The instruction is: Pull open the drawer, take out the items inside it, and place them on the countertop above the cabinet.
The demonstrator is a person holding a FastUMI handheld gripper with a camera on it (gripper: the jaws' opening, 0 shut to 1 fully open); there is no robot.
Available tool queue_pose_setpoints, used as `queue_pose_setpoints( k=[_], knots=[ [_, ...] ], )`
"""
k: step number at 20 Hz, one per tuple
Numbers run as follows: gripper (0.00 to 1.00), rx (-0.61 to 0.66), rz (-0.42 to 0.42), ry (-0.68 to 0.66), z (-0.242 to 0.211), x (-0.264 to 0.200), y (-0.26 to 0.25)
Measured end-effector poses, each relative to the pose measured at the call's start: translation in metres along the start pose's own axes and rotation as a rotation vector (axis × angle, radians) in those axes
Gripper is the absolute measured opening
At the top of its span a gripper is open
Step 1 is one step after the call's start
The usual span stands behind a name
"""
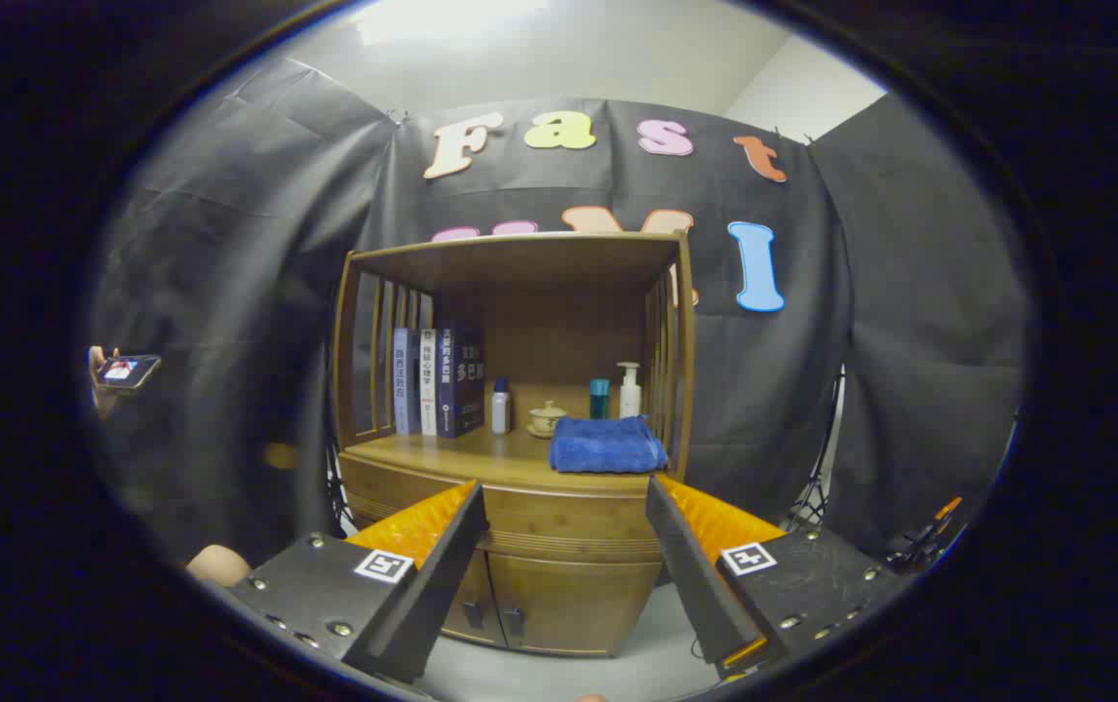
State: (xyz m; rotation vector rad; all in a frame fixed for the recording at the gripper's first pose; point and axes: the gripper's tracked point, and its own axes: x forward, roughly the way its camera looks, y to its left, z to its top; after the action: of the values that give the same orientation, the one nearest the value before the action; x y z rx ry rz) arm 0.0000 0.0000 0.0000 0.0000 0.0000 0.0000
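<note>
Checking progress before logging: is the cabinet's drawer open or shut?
Shut: the drawer front sits flush with the cabinet. The hand-held gripper is open, short of it.

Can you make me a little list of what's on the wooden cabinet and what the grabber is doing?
cabinet: wooden cabinet with a roofed shelf
drawer: drawer front shut, beyond the fingers
doors: two lower doors, shut
countertop left: three upright books
countertop middle: small white bottle, lidded cup on a saucer
countertop right: folded blue towel, teal bottle and pump bottle behind it
gripper: open, holding nothing, aimed at the drawer
task so far: drawer not yet opened
</note>
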Motion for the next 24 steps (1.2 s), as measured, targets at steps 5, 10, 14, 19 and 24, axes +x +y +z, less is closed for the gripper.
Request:
queue_pose_setpoints(
  k=[5, 10, 14, 19, 24],
  knots=[
    [0.99, 0.010, 0.021, 0.018, -0.011, 0.009, 0.012],
    [0.99, 0.030, 0.050, 0.026, -0.021, 0.019, 0.026],
    [0.99, 0.047, 0.070, 0.032, -0.029, 0.027, 0.035],
    [0.99, 0.044, 0.124, 0.052, -0.040, 0.045, 0.057],
    [0.99, 0.028, 0.177, 0.061, -0.058, 0.072, 0.092]
  ],
)
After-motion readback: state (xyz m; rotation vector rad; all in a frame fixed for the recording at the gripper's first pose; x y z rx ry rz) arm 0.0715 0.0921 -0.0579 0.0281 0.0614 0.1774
